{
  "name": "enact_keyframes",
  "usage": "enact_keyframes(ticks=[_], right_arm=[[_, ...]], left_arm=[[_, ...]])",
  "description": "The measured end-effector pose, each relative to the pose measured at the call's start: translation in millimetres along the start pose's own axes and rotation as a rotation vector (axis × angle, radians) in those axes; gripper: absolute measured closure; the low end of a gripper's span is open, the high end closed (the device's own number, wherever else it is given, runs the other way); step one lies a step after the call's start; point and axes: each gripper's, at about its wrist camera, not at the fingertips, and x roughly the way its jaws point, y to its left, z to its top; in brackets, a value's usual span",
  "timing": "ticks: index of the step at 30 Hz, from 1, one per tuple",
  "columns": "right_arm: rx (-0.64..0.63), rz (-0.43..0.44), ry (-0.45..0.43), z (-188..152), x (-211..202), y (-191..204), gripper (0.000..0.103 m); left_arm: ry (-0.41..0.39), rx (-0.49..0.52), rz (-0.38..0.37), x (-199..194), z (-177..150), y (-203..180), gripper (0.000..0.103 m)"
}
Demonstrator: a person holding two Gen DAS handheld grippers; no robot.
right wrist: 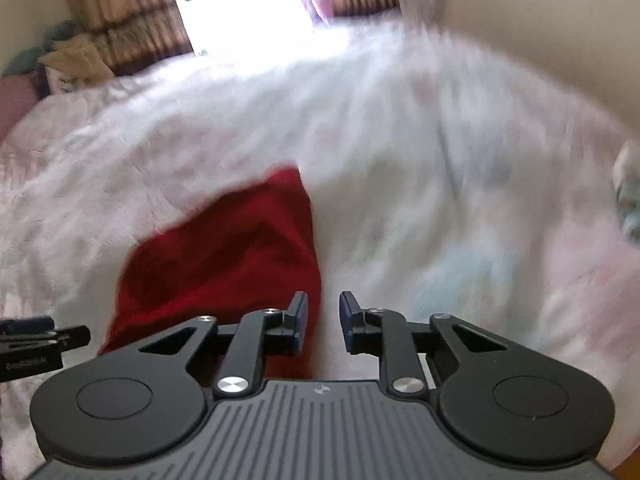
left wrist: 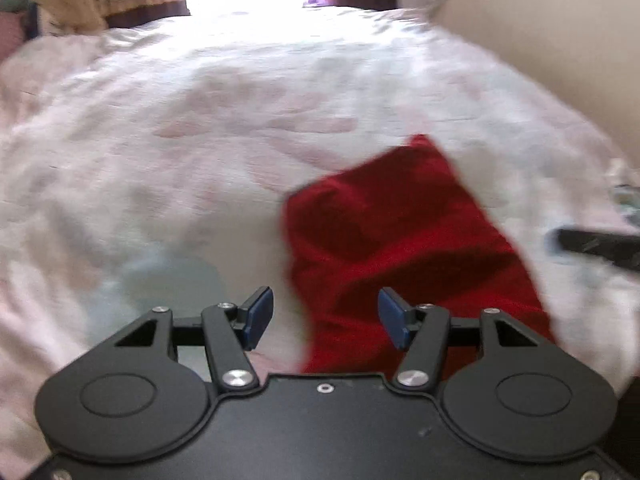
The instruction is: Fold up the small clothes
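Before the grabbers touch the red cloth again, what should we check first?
1. Left gripper open and empty: ok, its jaws stand wide with nothing pinched.
2. Right gripper empty: ok, a narrow gap with nothing in it.
3. Red cloth lying on the bed cover: ok.
4. Red cloth flat and smooth: not ok, it looks rumpled with creases.
5. Which edge or corner to grab: cannot tell, both views are blurred.
6. Grippers apart from each other: ok, the right one shows only at the left wrist view's edge.
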Motion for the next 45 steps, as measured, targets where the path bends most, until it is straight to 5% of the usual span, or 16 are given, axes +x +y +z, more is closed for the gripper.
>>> enact_keyframes(ticks=[3, 5, 10, 16, 19, 23, 34, 45], right_arm=[[0.01, 0.139, 0.011, -9, -16, 13, 0.089], [-0.004, 0.187, 0.058, -25, -13, 22, 0.089], [-0.048, 0.124, 0.203, -90, 17, 25, 0.093], [-0.029, 0.108, 0.167, -109, -9, 20, 0.094], [-0.025, 0.105, 0.18, -102, -21, 20, 0.081], [-0.035, 0.071, 0.161, -92, -40, 29, 0.036], [-0.121, -0.04, 0.151, -92, -85, 52, 0.019], [-0.106, -0.046, 0.147, -93, -108, 55, 0.019]], left_arm=[[0.09, 0.039, -0.03, 15, -26, -10, 0.043], [0.216, 0.078, 0.041, 39, -52, -14, 0.036], [0.182, 0.09, 0.043, 26, -78, -9, 0.034], [0.198, 0.07, 0.045, 22, -66, -1, 0.035], [0.226, 0.058, 0.083, 16, -60, 0, 0.035], [0.226, 0.058, 0.079, 4, -57, 0, 0.035], [0.151, 0.061, 0.087, -60, -62, -16, 0.035], [0.134, 0.056, 0.078, -75, -64, -20, 0.035]])
